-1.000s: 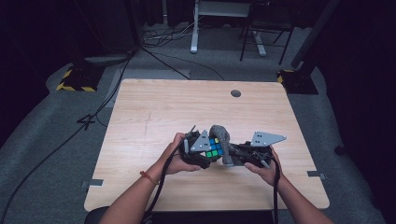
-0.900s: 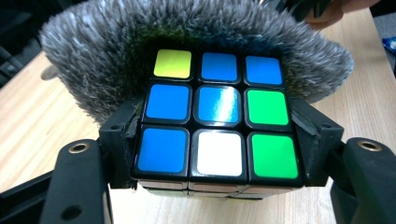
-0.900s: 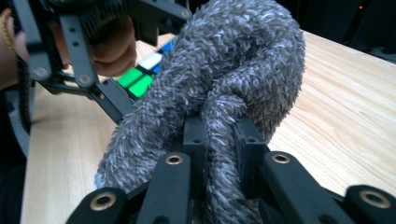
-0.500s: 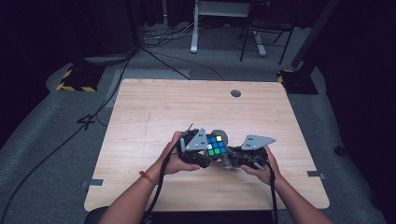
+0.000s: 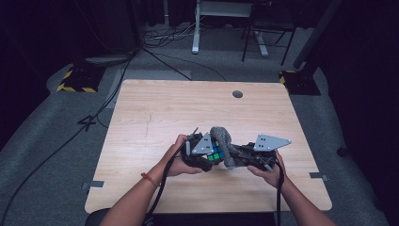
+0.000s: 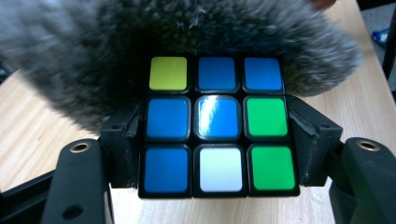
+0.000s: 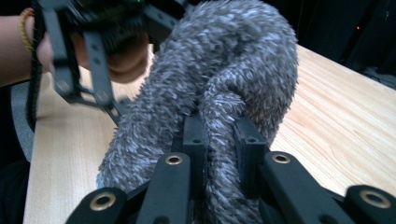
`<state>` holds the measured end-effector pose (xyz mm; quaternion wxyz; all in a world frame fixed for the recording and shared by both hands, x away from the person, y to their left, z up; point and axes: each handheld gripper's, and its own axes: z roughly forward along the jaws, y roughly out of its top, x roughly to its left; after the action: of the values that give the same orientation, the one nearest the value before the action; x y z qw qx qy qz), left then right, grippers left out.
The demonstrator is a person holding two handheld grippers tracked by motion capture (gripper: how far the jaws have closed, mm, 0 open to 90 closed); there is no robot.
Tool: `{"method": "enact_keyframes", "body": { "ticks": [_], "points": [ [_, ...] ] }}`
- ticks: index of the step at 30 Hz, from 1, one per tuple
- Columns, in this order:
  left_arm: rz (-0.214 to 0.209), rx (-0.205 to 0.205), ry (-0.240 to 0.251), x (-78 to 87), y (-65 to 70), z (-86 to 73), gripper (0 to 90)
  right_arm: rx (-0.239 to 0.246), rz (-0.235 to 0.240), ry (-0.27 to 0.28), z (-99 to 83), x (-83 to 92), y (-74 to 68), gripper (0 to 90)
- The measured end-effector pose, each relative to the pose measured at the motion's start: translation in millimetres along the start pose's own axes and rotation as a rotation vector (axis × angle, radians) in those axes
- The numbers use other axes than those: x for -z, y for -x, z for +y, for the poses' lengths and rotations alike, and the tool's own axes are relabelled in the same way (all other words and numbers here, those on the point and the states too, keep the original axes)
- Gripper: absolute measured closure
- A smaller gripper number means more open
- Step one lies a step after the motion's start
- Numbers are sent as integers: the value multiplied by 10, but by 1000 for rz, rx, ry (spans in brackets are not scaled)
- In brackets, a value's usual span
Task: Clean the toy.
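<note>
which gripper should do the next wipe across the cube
Right. The right gripper is shut on the grey fuzzy cloth lying against the cube; the left gripper clamps the cube, so it should hold.

Right gripper [image 7: 220,140] clamped on grey fuzzy cloth [image 7: 224,60], wooden table [image 7: 336,112] beneath

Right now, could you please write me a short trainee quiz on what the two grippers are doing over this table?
1. What is the left gripper shut on?
2. True or false: the right gripper pinches the grey furry cloth.
3. Which colour is the centre sticker of the cube face seen in the left gripper view: A red, B blue, C white?

Key: 1. the Rubik's cube; 2. true; 3. B.
</note>
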<state>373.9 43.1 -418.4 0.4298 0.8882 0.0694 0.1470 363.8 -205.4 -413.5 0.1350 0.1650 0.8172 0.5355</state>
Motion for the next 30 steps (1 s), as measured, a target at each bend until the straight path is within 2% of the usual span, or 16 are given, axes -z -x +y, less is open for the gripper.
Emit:
{"method": "enact_keyframes", "body": {
  "ticks": [2, 8, 14, 17, 20, 23, 27, 30],
  "points": [
    [10, -9, -17, -28, 16, 3, 328, 9, -1, -4, 5, -5, -15, 784],
    [16, 10, 9, 12, -6, 10, 333, 4, -20, -30, -5, -19, 5, 784],
    [12, 35, 62, 100, -47, 19, 333, -13, -34, -157, -118, -126, 95, 784],
    [13, 40, 76, 142, -57, 20, 333, -30, -19, -185, -164, -165, 135, 784],
    [8, 46, 87, 147, -70, 12, 333, -36, -7, -187, -161, -171, 152, 783],
    [5, 38, 71, 129, -69, 9, 332, -37, -9, -172, -153, -158, 143, 784],
    [-2, 36, 25, 53, -61, -12, 333, -26, -1, -100, -70, -83, 81, 783],
    [-3, 34, 25, 15, -45, -18, 333, -4, -8, -59, -6, -36, 21, 783]
  ]
}}
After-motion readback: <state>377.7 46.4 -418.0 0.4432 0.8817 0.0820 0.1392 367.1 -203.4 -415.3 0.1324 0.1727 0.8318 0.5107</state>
